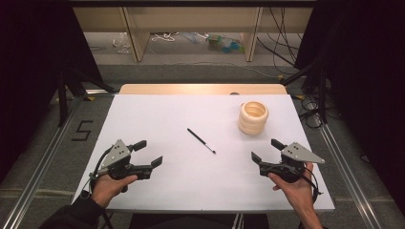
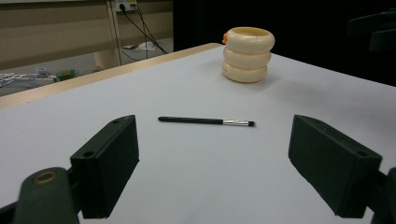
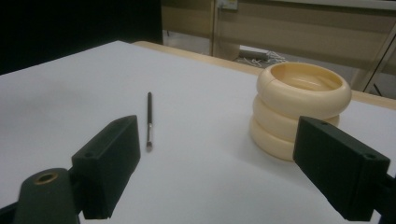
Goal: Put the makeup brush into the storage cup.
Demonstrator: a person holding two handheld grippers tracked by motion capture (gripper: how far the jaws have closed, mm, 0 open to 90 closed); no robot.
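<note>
The slim makeup brush (image 1: 201,140) lies flat mid-table on the white table (image 1: 157,119), left of the cream ribbed holder (image 1: 253,117). It looks light, stiff and prone to roll; best pinched across its black handle. Left gripper (image 1: 149,153) and right gripper (image 1: 266,150) both gape, holding nothing.

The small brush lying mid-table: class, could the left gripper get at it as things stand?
Probably yes. The left gripper is open and empty, and only bare white table lies between it and the brush; the cream holder stands well aside.
</note>
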